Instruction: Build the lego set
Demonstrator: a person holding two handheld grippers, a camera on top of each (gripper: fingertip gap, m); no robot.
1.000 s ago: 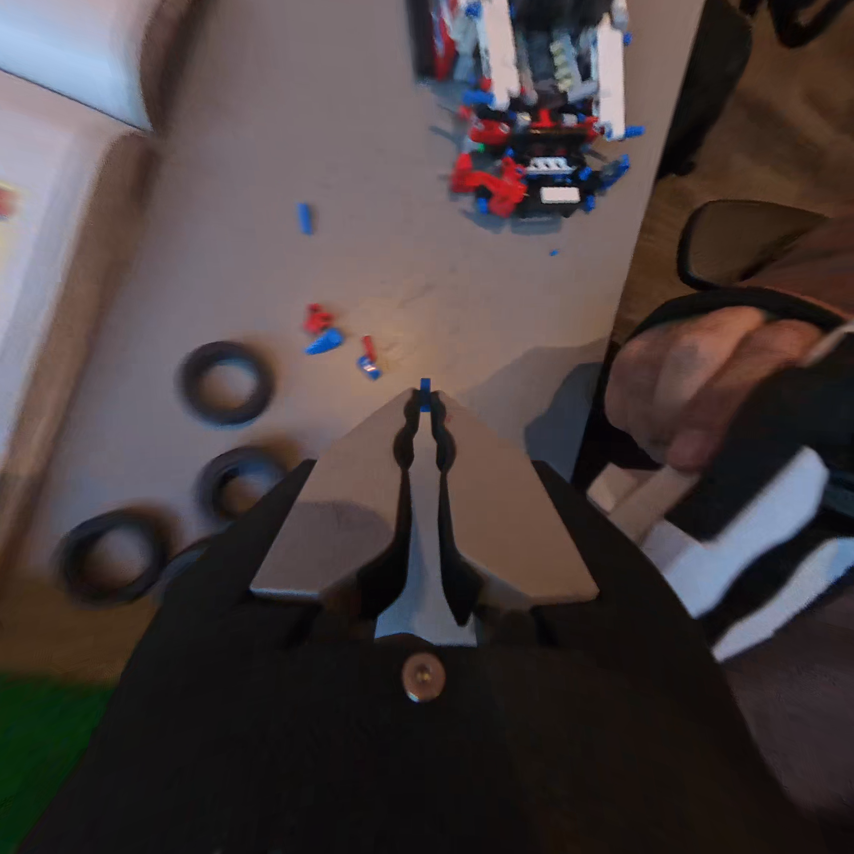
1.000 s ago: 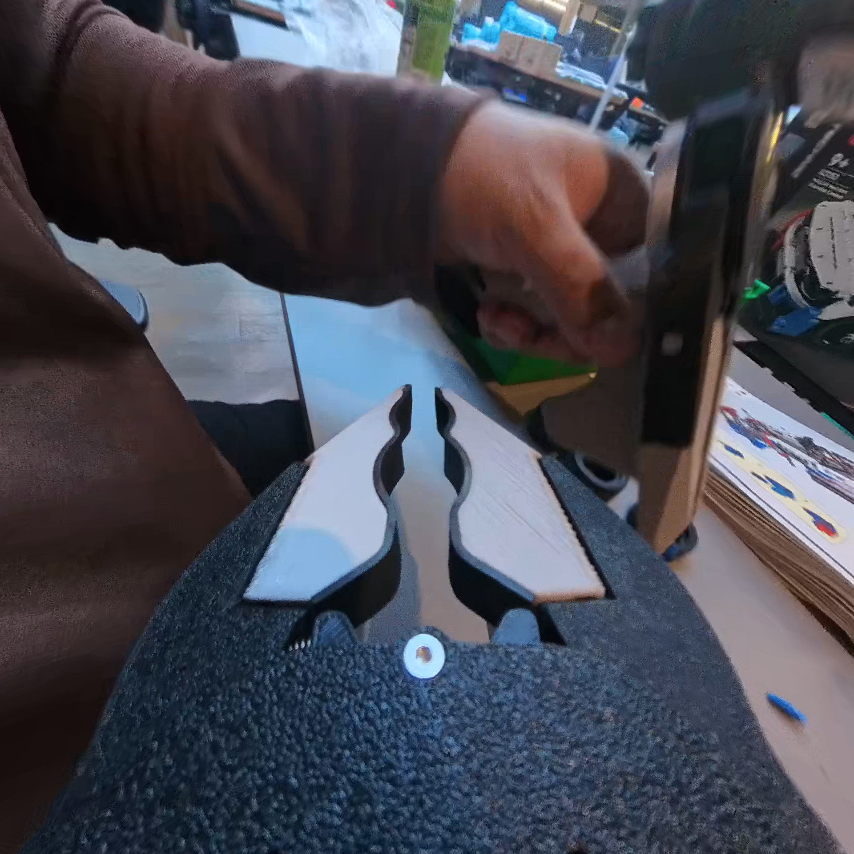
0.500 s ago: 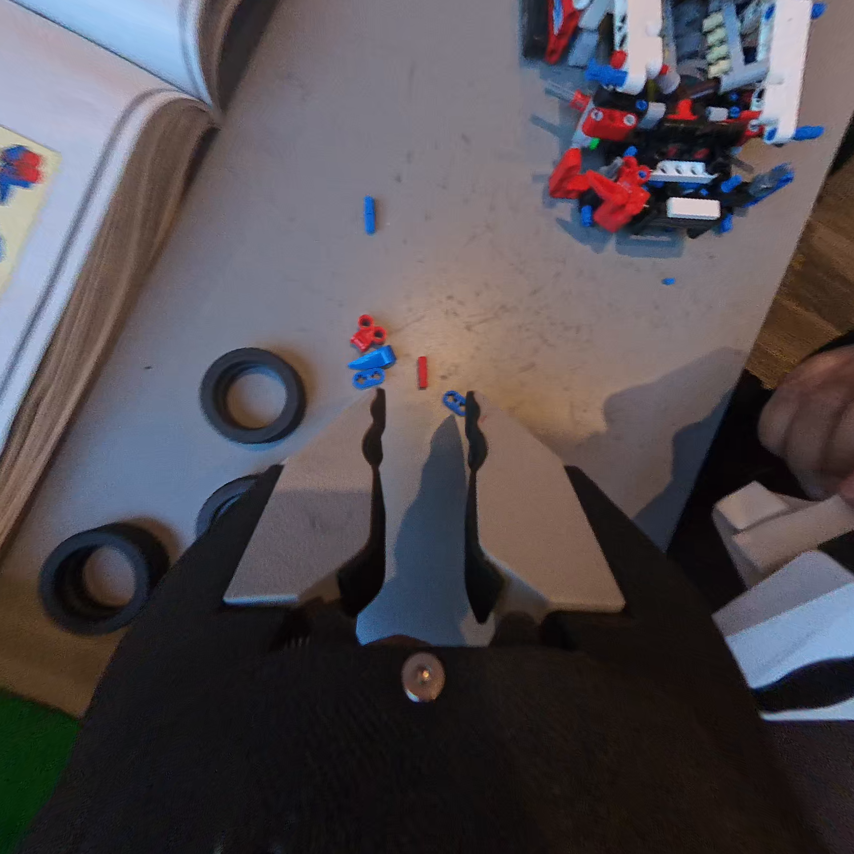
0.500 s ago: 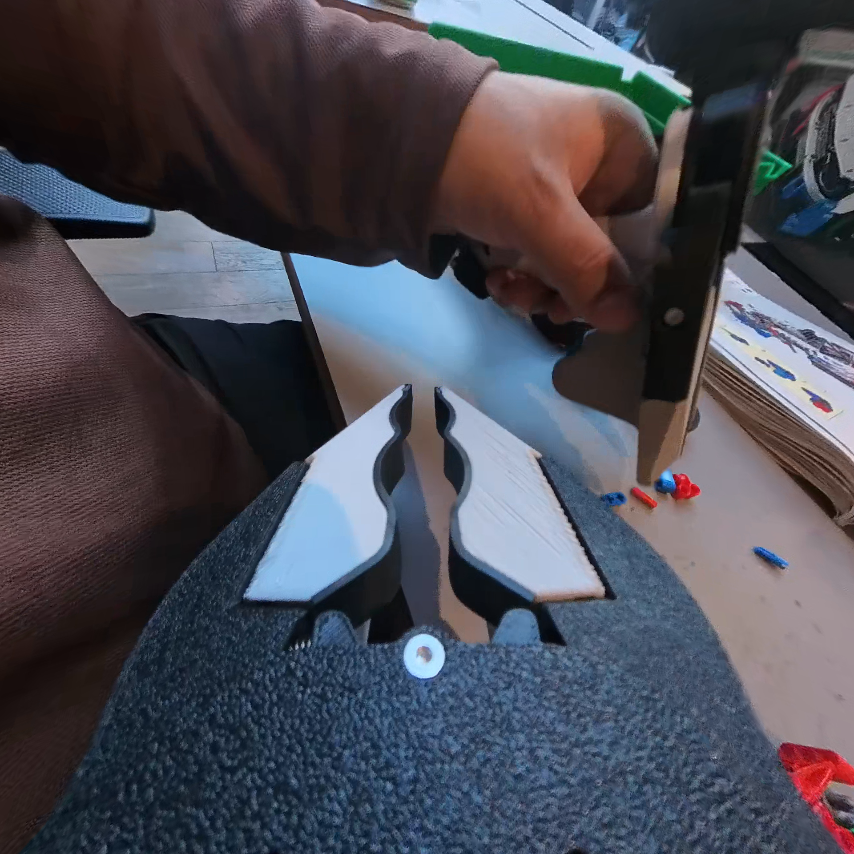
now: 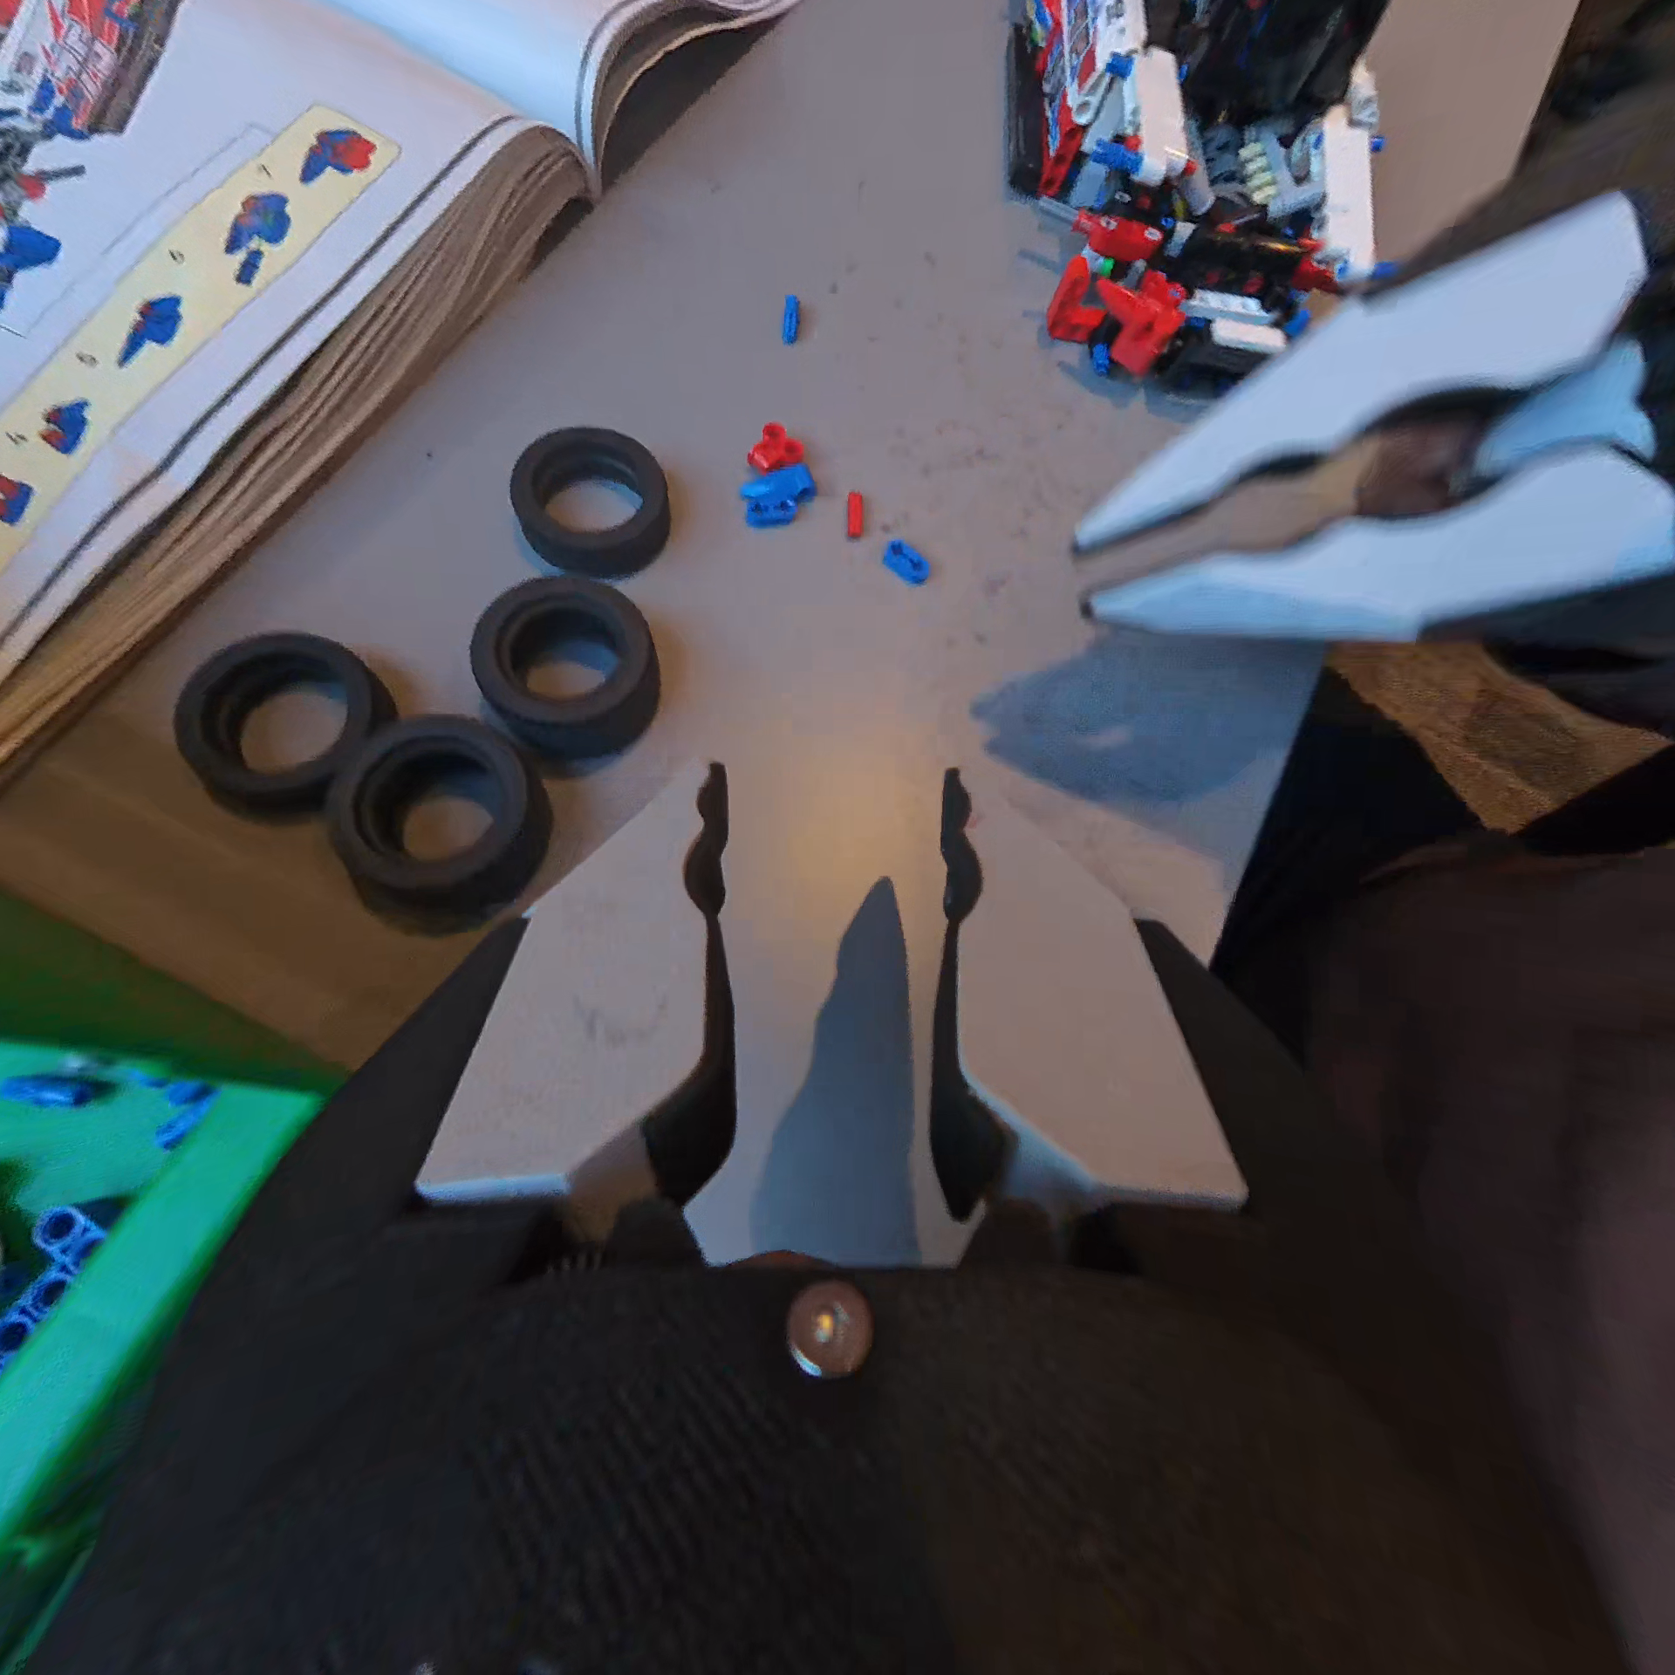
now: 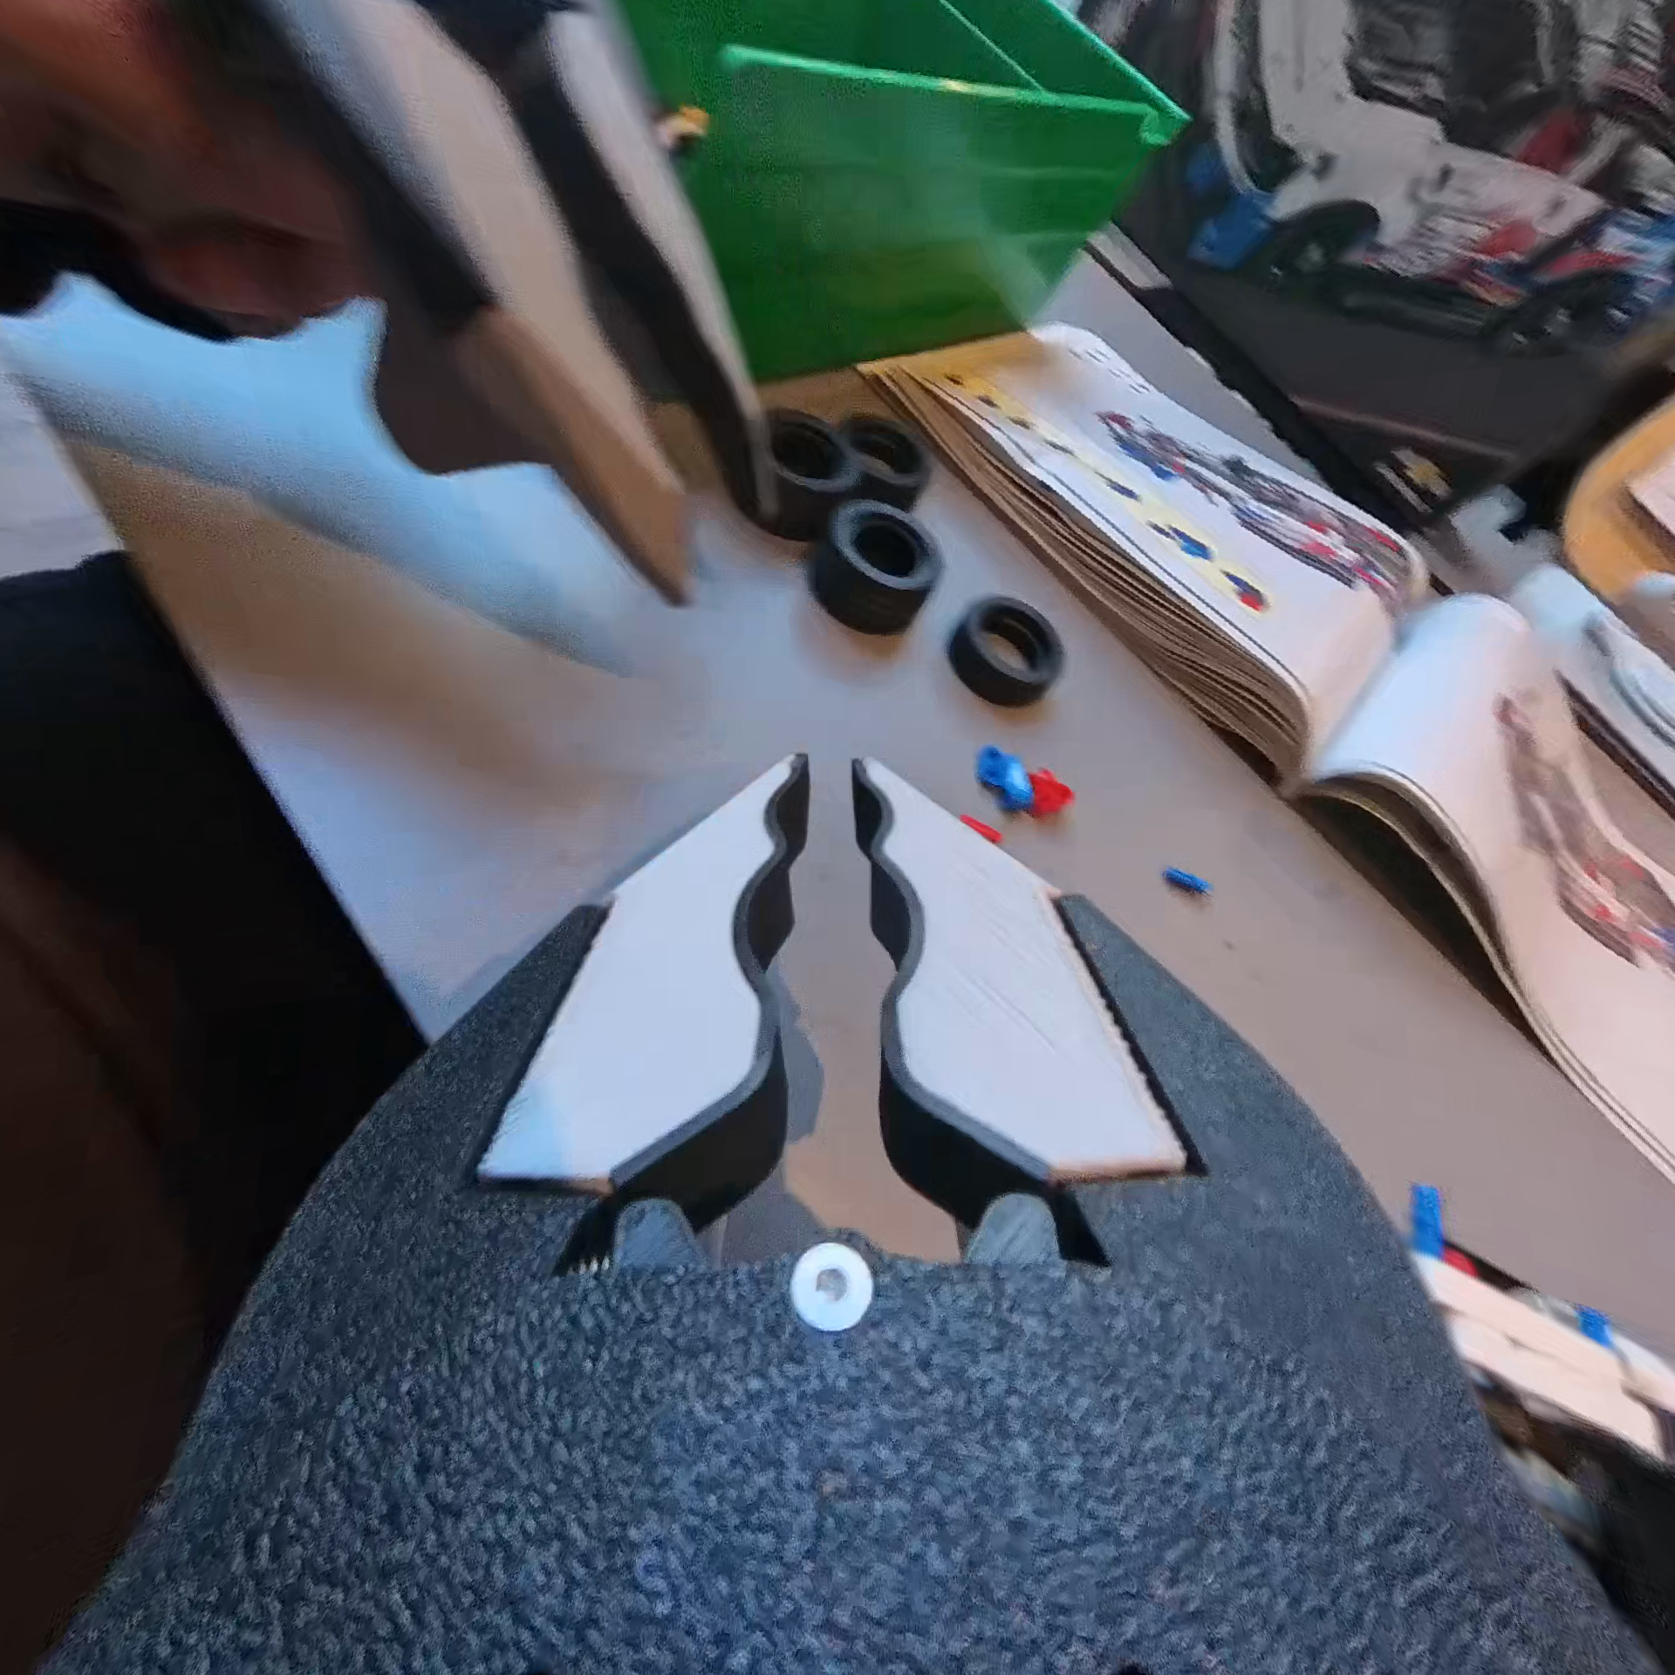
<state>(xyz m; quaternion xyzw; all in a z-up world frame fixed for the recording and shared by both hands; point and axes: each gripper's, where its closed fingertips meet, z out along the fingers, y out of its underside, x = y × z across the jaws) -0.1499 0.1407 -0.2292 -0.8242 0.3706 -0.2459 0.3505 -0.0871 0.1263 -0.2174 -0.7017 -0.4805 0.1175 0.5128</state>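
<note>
Left gripper (image 5: 829,784): released, its two fingers spread wide above bare desk, nothing between them.
Right gripper (image 6: 829,770): fingers nearly together with a narrow gap at the tips, empty; in the left wrist view it comes in from the right edge, above the desk edge.
Desk (image 5: 906,227): grey top, scuffed, carrying everything below.
Partly built model (image 5: 1196,227): red, white, black and blue, at the far right of the desk in the left wrist view, well apart from both grippers.
Loose pieces (image 5: 779,480): a small red and blue cluster near the desk's middle, with a red pin (image 5: 854,515) and a blue link (image 5: 905,560) just beside it and a blue pin (image 5: 790,319) farther off.
Tyres (image 5: 562,666): four black ones lying flat left of the loose pieces; two of them touch.
Instruction book (image 5: 272,227): open, thick, along the far left.
Green bin (image 6: 888,163): near the tyres, holding blue pieces in the left wrist view.
</note>
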